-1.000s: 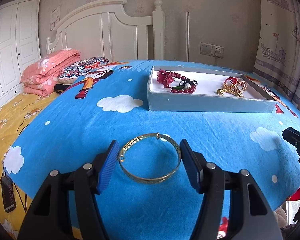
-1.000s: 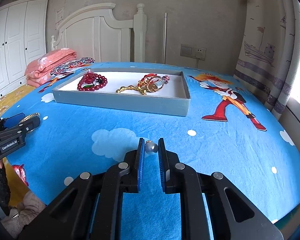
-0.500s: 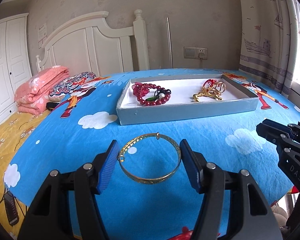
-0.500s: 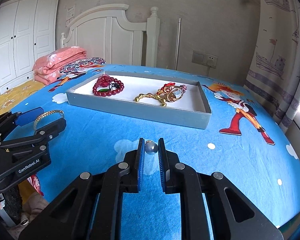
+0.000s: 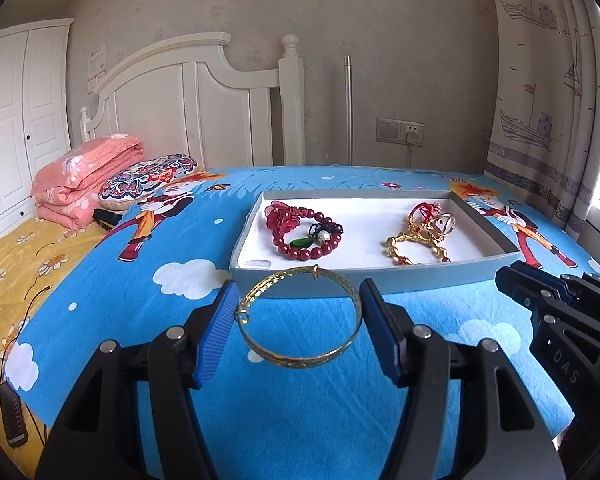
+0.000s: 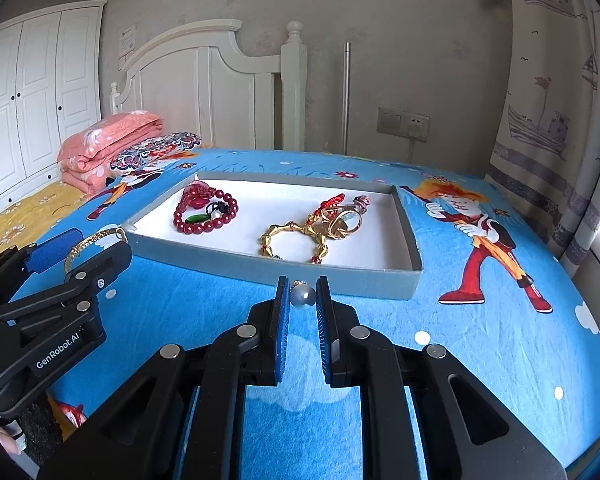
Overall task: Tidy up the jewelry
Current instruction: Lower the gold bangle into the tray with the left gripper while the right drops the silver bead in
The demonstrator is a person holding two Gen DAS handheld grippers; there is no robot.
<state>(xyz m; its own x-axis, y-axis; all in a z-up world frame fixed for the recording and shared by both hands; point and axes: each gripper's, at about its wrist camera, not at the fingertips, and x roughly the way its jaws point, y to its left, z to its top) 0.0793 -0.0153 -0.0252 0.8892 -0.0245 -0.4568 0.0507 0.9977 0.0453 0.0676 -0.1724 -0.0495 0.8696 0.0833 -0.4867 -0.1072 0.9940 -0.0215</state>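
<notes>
My left gripper (image 5: 298,304) is shut on a gold bangle (image 5: 300,320) and holds it above the blue bedspread, just short of the near wall of a grey tray (image 5: 340,276). My right gripper (image 6: 302,294) is shut on a small grey pearl (image 6: 303,295), also just short of the tray's near wall (image 6: 260,268). In the tray lie a red bead bracelet (image 5: 304,236) with a green pendant and a gold chain with rings (image 5: 420,236). The left gripper and bangle (image 6: 88,244) show at the left of the right wrist view.
The bed has a blue cartoon bedspread (image 5: 180,240). A folded pink quilt (image 5: 84,176) and a patterned pillow (image 5: 148,176) lie at the far left by the white headboard (image 5: 204,100). A curtain (image 5: 548,100) hangs at the right. A cable and remote (image 5: 12,416) lie at the left edge.
Both grippers have moved forward toward the tray with the bangle and the pearl still held. The tray now looks closer and more centred in both views.
</notes>
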